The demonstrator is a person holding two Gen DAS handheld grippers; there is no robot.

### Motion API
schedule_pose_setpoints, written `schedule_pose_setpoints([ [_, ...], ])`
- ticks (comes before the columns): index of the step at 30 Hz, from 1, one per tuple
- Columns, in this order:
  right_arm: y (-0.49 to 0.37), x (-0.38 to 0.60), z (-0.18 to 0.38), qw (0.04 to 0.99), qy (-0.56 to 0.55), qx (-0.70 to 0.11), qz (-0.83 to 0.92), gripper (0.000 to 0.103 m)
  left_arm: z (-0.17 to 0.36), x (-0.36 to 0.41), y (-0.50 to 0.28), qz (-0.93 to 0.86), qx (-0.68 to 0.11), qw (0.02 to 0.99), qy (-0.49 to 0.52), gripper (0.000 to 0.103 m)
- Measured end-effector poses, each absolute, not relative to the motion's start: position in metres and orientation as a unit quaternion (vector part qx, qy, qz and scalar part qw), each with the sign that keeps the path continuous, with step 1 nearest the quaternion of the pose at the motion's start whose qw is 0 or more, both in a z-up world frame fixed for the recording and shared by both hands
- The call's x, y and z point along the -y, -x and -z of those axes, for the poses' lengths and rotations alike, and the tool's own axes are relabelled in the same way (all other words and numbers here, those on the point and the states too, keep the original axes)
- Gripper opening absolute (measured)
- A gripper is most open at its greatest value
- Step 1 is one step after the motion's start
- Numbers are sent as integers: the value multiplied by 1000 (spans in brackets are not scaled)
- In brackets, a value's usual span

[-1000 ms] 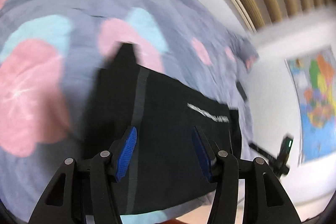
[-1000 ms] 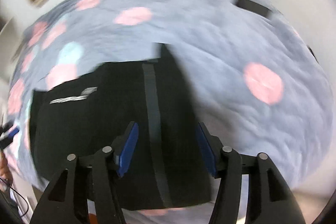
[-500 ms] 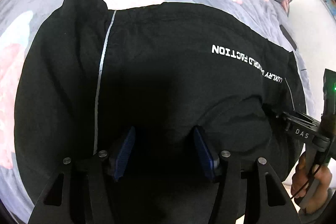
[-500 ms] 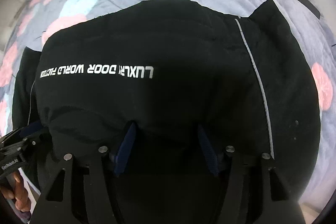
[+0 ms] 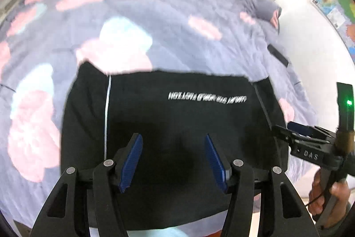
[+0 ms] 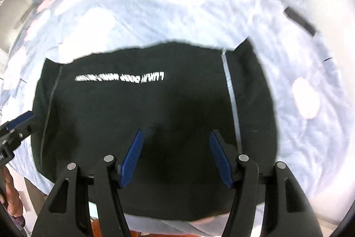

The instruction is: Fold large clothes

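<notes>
Left wrist view gives me the black garment [image 5: 168,126] lying flat on the grey bedspread [image 5: 155,21] with its pink and pale blue blotches, close to the near edge of the bed. My left gripper [image 5: 173,158] hangs over the garment's near half, its blue pads [image 5: 131,161] spread wide with nothing between them. White lettering [image 5: 207,98] runs across the garment beyond the fingertips, too smeared for me to read, and a thin pale stripe [image 5: 108,117] runs down the cloth to the left of the lettering. At the garment's right edge I can see my right gripper [image 5: 297,132]. A small dark flat object [image 5: 278,56] lies on the bedspread beyond the garment's far right corner, and a map [image 5: 339,12] hangs on the wall past it.

Right wrist view shows my right gripper [image 6: 176,157] over the same garment [image 6: 155,117], fingers [image 6: 220,158] likewise apart and empty.
</notes>
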State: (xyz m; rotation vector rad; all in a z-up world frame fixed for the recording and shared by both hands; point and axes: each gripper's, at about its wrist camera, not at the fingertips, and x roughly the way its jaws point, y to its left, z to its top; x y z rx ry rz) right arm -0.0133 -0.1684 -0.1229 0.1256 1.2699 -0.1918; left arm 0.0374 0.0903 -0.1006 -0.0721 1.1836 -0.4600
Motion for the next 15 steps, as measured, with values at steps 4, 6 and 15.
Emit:
schedule_pose_setpoints([
  [4,17,158,79,821,-45,-560,100,69,61,-84,-29,213,-519,828,19,60],
  [6,21,153,56,833,-36,-543,104,70,41,-78,-25,216,-504,836,19,61],
  [15,33,130,-18,866,-11,-486,114,74,-31,-68,0,197,-435,879,-2,62],
])
